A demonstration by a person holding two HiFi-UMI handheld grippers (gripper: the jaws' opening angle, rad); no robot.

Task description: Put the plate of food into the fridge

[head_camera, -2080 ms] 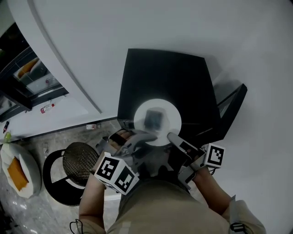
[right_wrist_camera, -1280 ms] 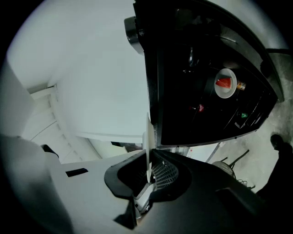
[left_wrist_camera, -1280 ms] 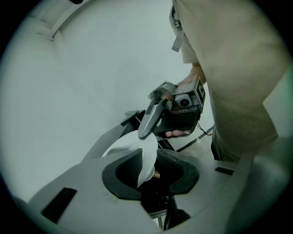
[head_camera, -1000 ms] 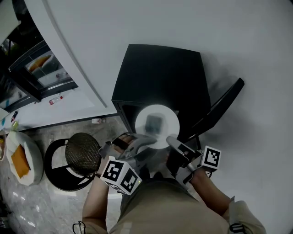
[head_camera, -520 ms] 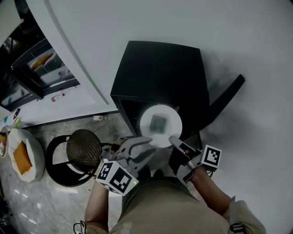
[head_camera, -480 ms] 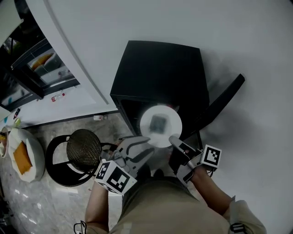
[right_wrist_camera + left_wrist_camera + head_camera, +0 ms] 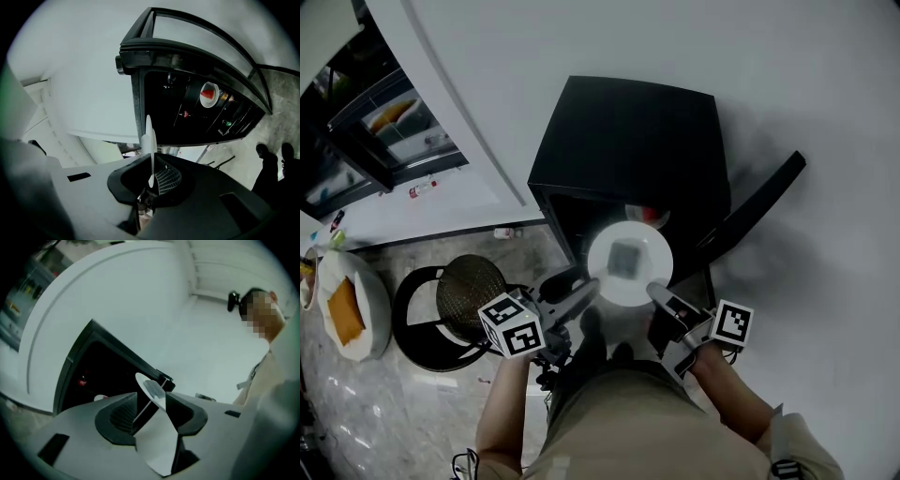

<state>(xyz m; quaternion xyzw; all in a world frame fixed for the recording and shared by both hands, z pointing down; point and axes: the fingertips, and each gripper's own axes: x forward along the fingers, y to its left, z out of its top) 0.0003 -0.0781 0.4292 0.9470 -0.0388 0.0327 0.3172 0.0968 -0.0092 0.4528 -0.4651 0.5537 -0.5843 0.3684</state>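
Note:
A white plate (image 7: 607, 279) carries a grey piece of food (image 7: 625, 258) and hangs level in front of the open black fridge (image 7: 628, 131). My right gripper (image 7: 654, 291) is shut on the plate's near right rim; in the right gripper view the plate (image 7: 149, 131) stands edge-on between the jaws of that gripper (image 7: 151, 161). My left gripper (image 7: 586, 286) is at the near left rim. Its jaws have just been opening, and the plate's rim (image 7: 143, 380) lies loose between the jaws of the left gripper (image 7: 150, 401). A bowl with something red (image 7: 208, 93) sits inside the fridge.
The fridge door (image 7: 759, 216) swings out to the right. A round black stool with a mesh seat (image 7: 469, 300) stands left of me. Further left lies a white bag with an orange thing (image 7: 342, 309). A white counter front and glass-fronted appliance (image 7: 384, 131) fill the upper left.
My left gripper has rolled, swinging its marker cube out to the left, and its jaws have opened off the plate's rim. The right gripper still grips the plate, which sank slightly.

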